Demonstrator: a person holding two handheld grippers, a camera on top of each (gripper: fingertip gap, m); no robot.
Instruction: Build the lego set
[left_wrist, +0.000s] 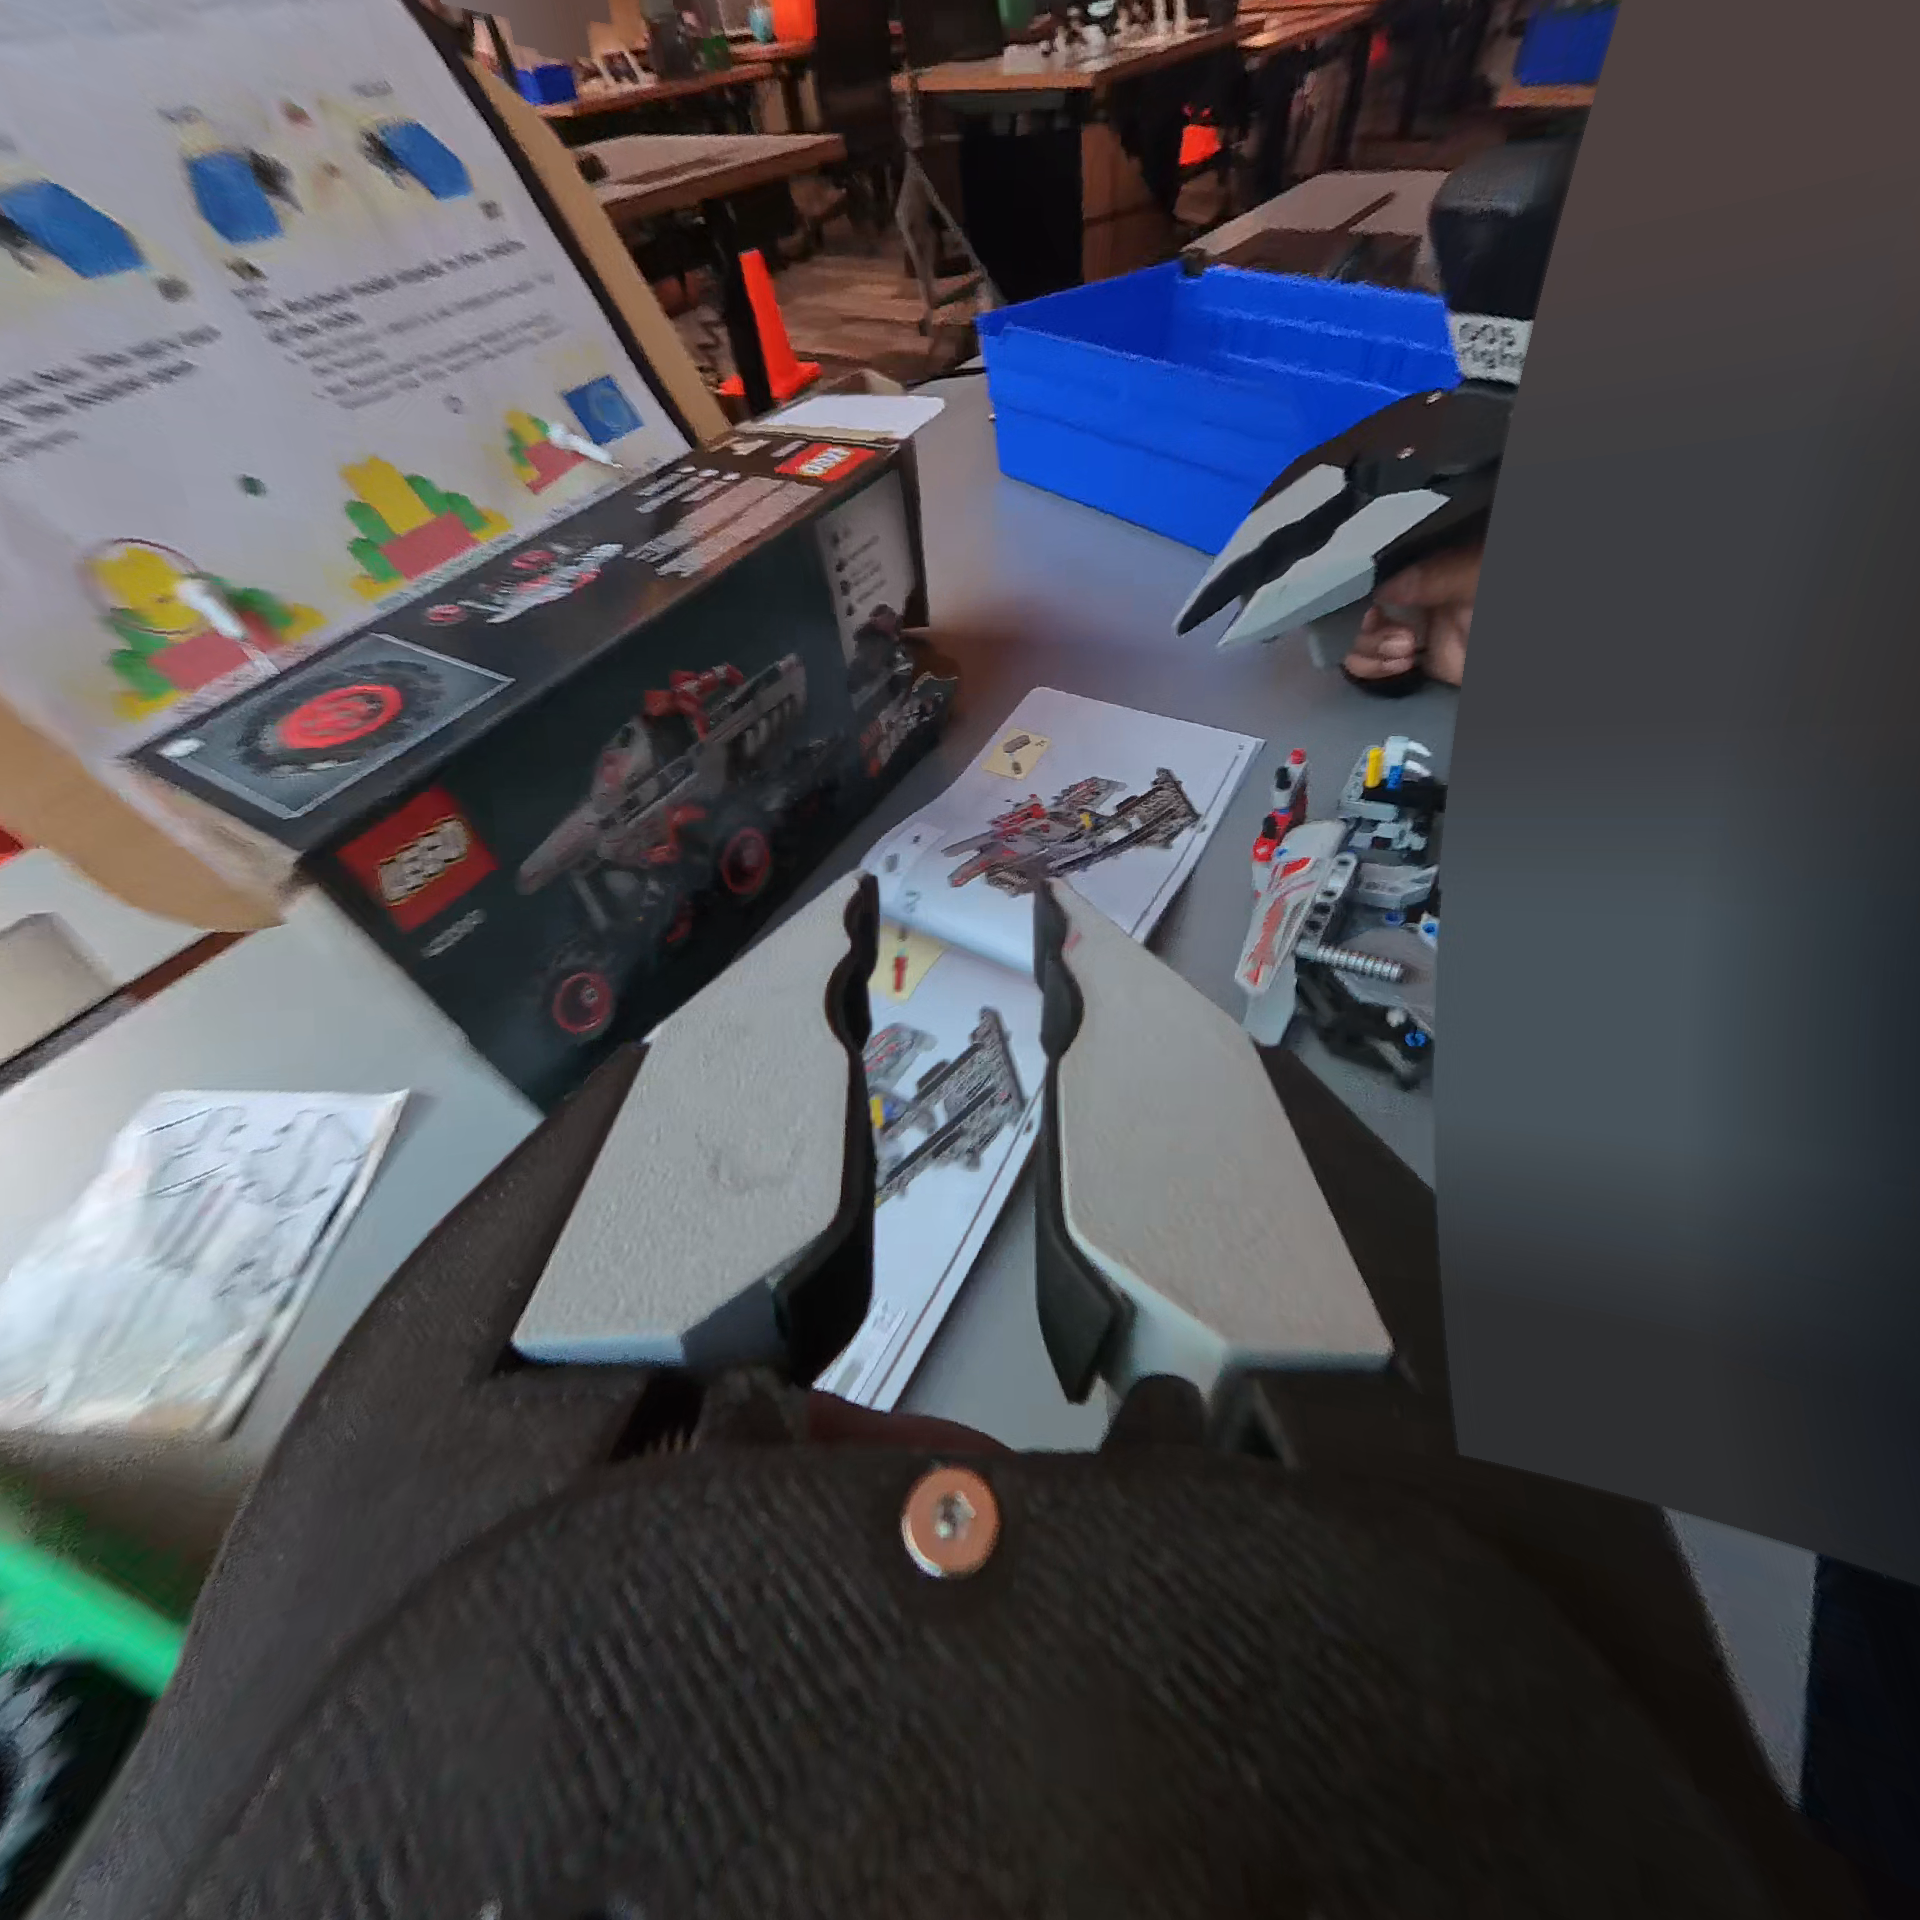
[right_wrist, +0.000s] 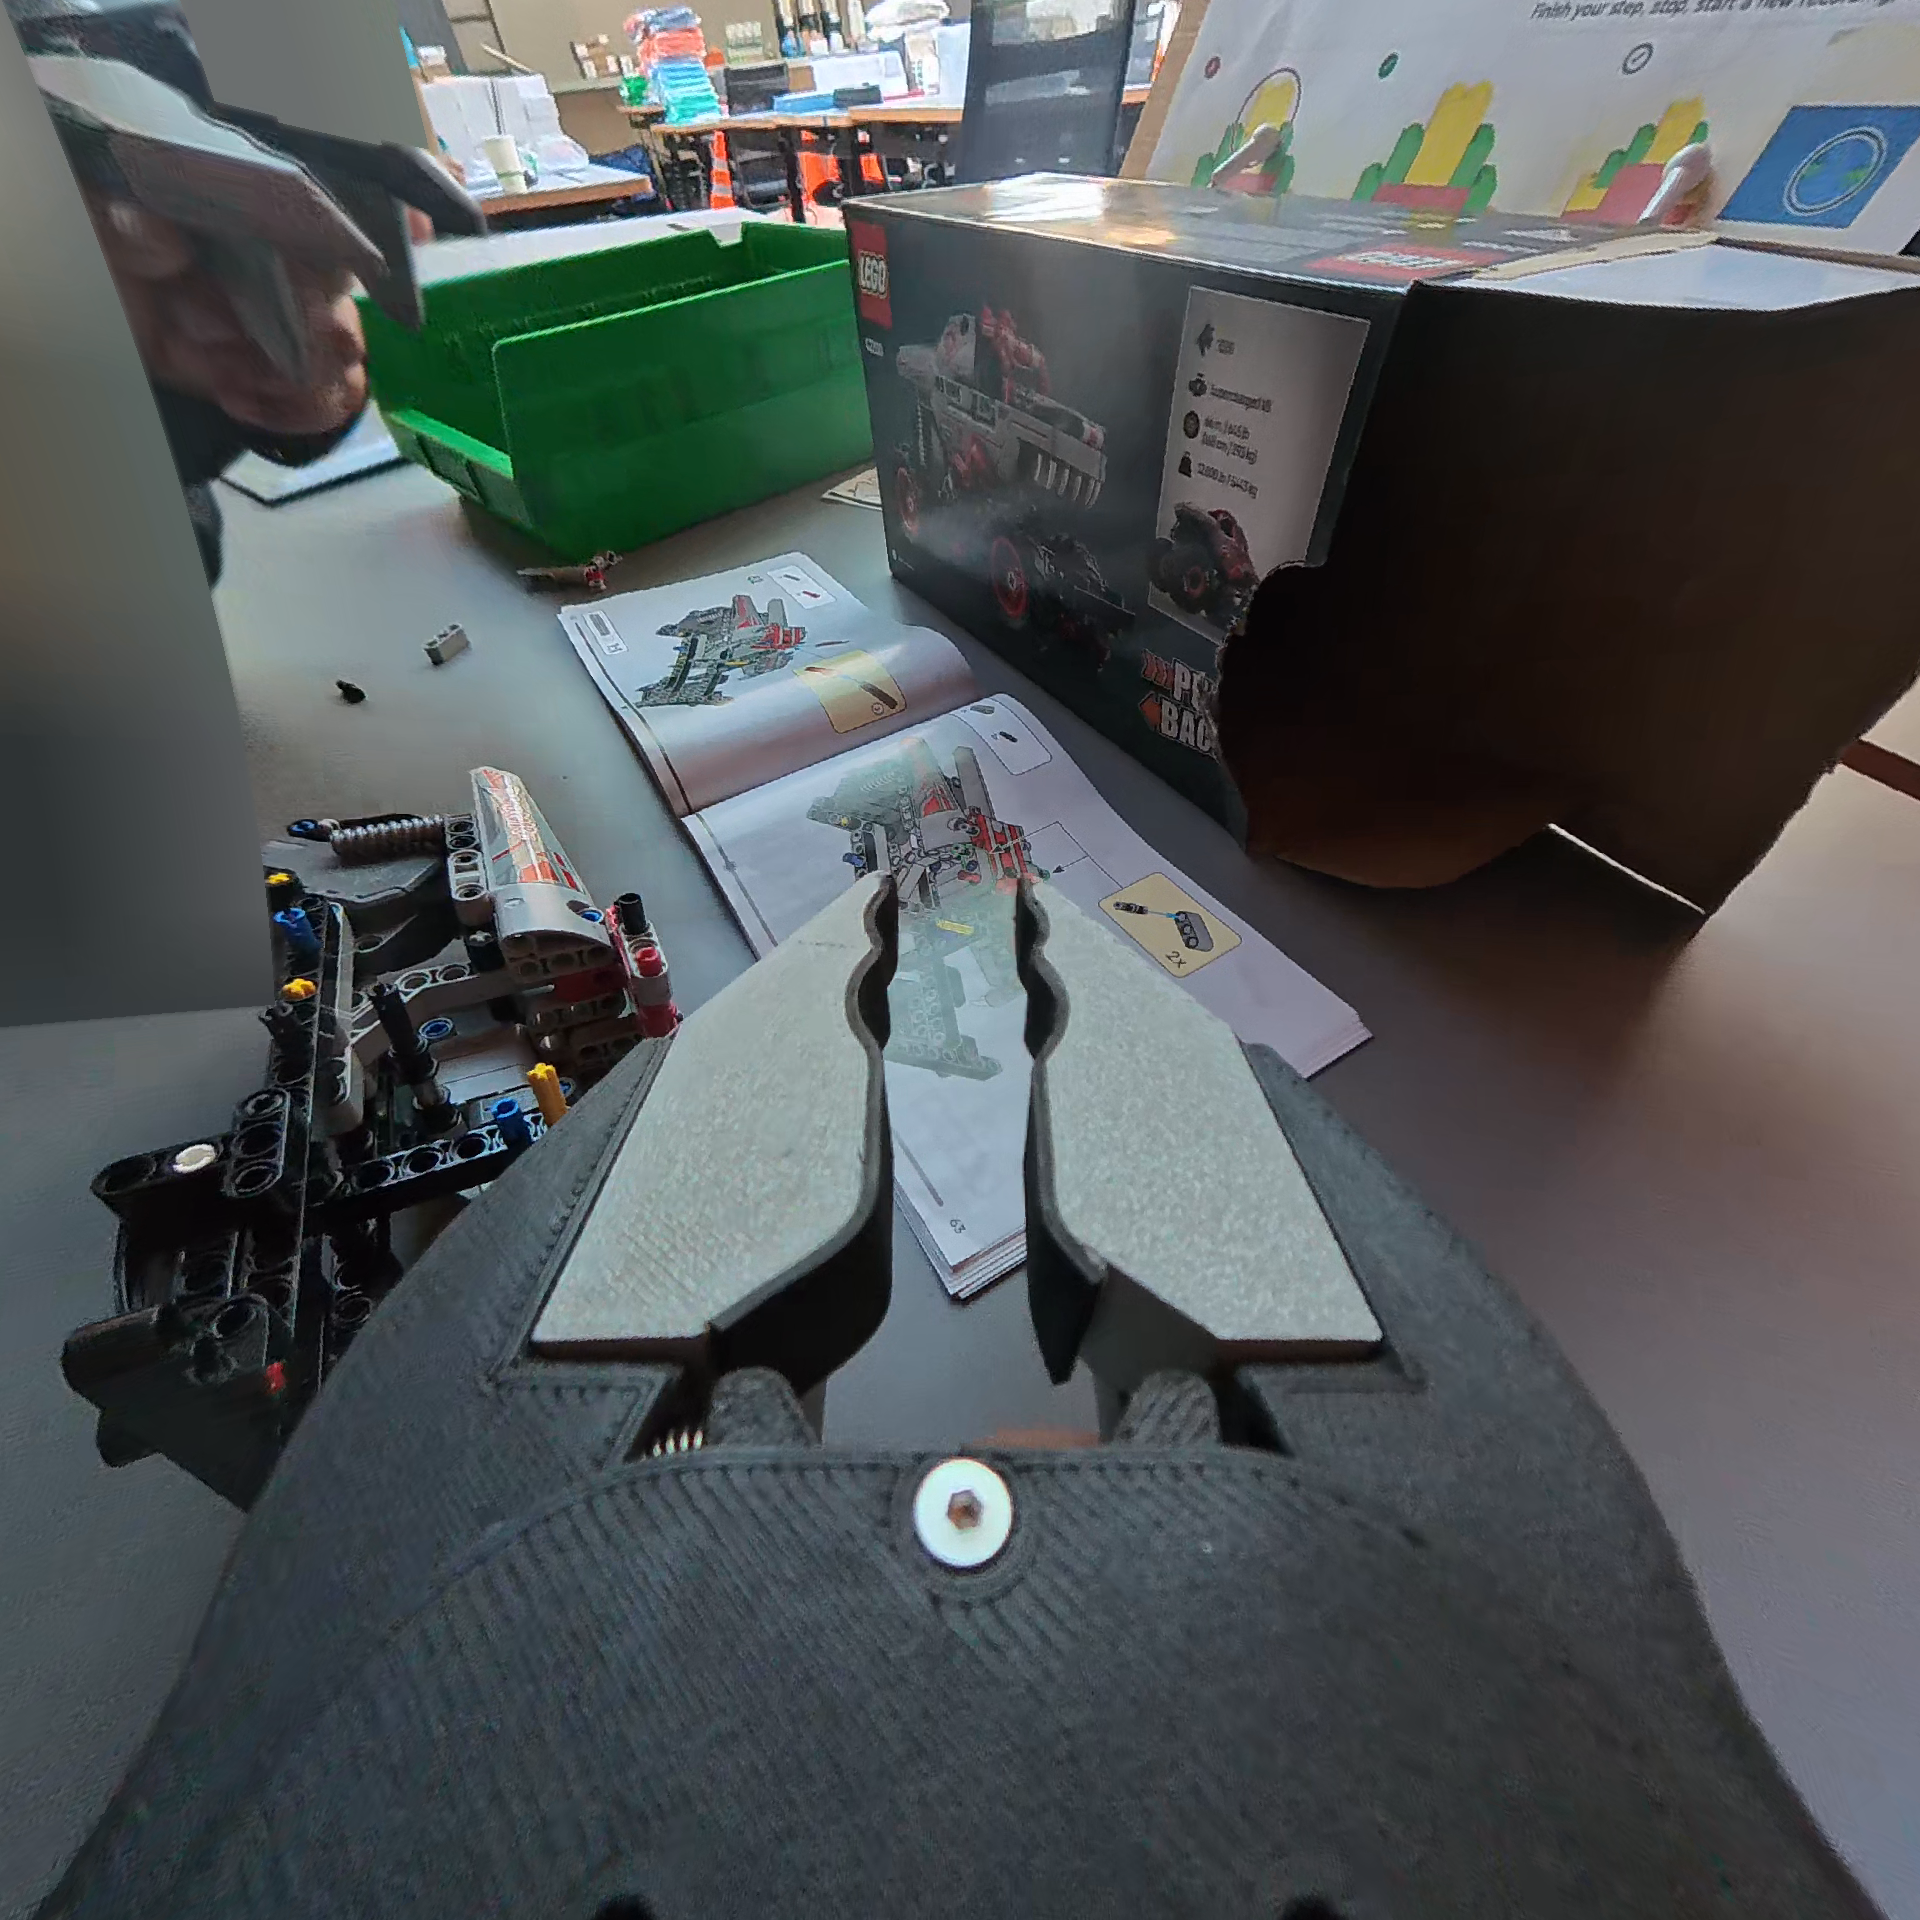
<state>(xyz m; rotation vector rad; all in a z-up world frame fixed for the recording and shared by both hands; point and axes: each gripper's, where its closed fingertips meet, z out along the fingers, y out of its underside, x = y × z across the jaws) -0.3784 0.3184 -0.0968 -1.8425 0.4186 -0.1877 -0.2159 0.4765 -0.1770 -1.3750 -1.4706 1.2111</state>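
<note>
Left claw (left_wrist: 951, 914) and right claw (right_wrist: 956, 914), each narrowly parted and empty, hover over the open instruction booklet (right_wrist: 831, 769) on the grey counter (right_wrist: 1558, 1195). Partly built lego model (right_wrist: 416, 997) stands just left of the right claw, beside the booklet's near-left edge. Lego box (right_wrist: 1091, 436) borders the booklet's far edge; bare counter lies near right.

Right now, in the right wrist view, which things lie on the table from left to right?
Half-built lego model → open instruction booklet → black lego box.
</note>
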